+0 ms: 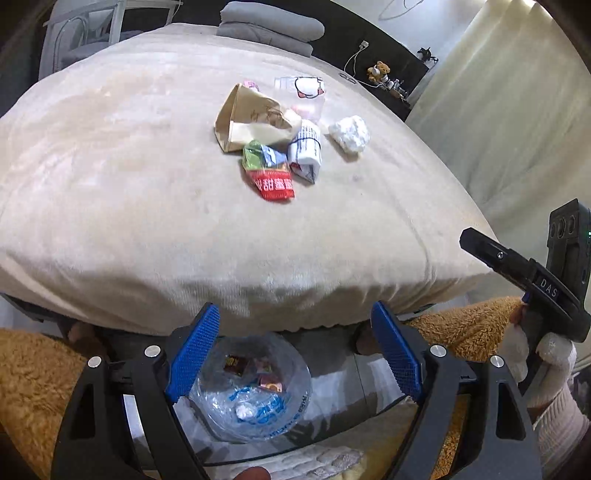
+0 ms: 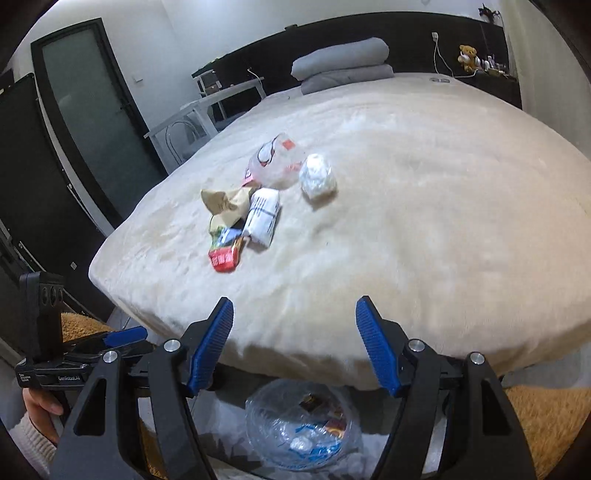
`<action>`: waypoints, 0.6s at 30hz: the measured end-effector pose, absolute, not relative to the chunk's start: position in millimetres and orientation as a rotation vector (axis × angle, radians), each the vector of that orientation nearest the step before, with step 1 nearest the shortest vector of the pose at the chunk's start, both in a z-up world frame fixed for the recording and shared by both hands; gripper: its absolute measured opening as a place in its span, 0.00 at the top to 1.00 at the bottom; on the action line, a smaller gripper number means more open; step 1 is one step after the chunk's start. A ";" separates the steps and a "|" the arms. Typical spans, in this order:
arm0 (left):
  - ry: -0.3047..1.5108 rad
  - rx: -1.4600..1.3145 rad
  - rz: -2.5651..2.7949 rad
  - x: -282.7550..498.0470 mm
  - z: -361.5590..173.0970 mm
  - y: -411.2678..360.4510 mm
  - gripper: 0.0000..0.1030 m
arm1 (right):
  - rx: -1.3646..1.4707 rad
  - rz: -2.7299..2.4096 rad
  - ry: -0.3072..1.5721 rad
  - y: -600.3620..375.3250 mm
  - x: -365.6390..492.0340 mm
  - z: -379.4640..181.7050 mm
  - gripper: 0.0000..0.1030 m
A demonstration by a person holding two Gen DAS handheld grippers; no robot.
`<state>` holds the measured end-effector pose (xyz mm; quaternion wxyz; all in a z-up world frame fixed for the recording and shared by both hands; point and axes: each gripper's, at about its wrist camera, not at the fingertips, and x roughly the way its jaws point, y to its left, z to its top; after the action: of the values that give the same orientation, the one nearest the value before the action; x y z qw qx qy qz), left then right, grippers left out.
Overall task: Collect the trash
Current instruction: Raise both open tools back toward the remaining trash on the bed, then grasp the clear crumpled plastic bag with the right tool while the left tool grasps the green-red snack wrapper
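Blue-padded jaws of your left gripper [image 1: 295, 350] stood wide apart with nothing between them; your right gripper [image 2: 295, 343] was parted somewhat less, also empty.

Landmark: the bed [image 1: 110, 184], cream plush cover.

Nearest, below the bed's foot edge: a clear plastic bag [image 1: 255, 387] sat open on the floor between your knees. It held a few wrappers and a white wad already, so I judged the collecting part done.

Farther, near the middle of the bed: a loose cluster was left. A red snack packet [image 1: 275, 186] lay closest to the foot edge, a white printed packet [image 1: 304, 151] just beside it, and a crumpled brown paper bag [image 1: 251, 122] touching both from behind. A white tissue ball [image 1: 349, 133] lay apart, toward the curtain side. A clear plastic wrapper [image 1: 306, 92] lay behind the paper bag.

Farthest, at the head of the bed: folded grey bedding [image 1: 266, 26].

Room: the cover between the foot edge and the cluster was bare, so you had an unobstructed reach. The foot edge overhung the bag's mouth slightly.
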<state>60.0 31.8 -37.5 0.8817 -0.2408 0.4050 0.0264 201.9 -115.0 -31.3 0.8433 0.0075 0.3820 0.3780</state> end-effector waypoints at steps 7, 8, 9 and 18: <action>0.795 -0.492 0.079 89.7 -18.4 70.2 0.20 | 0.086 0.792 0.838 -106.4 261.6 -37.4 0.33; 0.788 -0.489 0.082 95.4 -16.6 74.6 0.20 | 0.097 0.790 0.850 -103.1 267.4 -39.3 0.33; 0.781 -0.486 0.084 102.4 -15.3 79.9 0.20 | 0.103 0.787 0.859 -100.5 272.3 -39.6 0.33; 0.796 -0.518 0.070 152.3 -26.7 105.6 0.20 | 0.173 0.806 0.975 -63.1 325.8 -59.9 0.33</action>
<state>152.3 105.6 -26.7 0.8888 -0.2493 0.3830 0.0335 325.8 -63.1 -59.9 0.8032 0.0808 0.4549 0.3760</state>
